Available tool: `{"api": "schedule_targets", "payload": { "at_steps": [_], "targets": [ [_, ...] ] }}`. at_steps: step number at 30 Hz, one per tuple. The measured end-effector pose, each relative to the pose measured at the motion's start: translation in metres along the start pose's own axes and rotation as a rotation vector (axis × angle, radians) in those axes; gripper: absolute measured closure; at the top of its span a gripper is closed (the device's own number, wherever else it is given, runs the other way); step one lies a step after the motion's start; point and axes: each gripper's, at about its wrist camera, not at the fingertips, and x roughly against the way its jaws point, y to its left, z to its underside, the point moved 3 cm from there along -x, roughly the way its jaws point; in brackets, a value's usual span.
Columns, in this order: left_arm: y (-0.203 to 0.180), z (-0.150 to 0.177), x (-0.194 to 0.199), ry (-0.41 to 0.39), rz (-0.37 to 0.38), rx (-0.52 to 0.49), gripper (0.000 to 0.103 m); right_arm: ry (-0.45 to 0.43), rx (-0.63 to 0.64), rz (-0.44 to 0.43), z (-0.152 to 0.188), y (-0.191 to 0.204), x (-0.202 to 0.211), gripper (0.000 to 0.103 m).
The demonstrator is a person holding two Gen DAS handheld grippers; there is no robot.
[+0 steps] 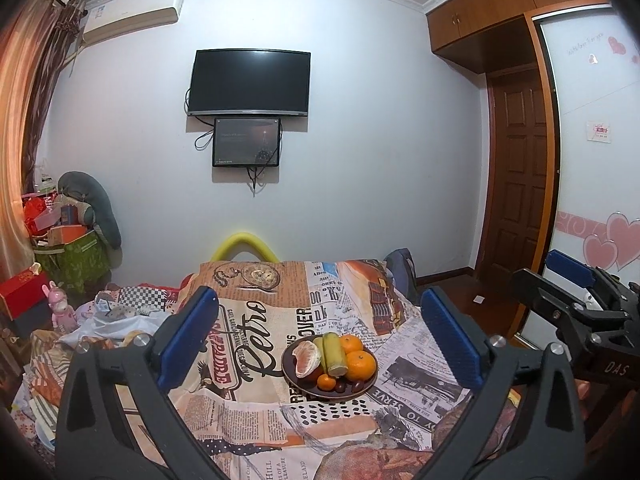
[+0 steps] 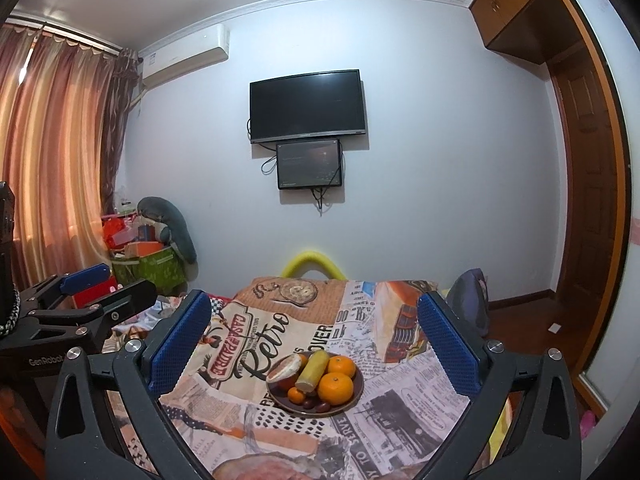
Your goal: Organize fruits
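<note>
Two glossy oranges (image 1: pixel 361 363), round plate (image 1: pixel 294 376)

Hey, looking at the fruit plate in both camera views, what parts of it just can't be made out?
- Dark small fruits at the plate's near rim: too small in either view to identify.
- Reddish fruit: mostly hidden under the peeled citrus in both views.
- Plate surface: largely covered by the oranges and the yellow-green fruit.
- Tablecloth near edge: cut off by the left gripper body, left wrist view.
</note>
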Motion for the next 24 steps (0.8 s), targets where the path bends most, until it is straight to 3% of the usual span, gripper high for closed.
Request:
{"api": "schedule_targets", "payload": {
  "at_steps": [24],
  "targets": [
    [0.0025,0.0011,-0.0009,0.004,0.014,0.014,0.000,0.004,0.004,0.000,-0.0027,0.0005,-0.0005,0.000]
  ]
}}
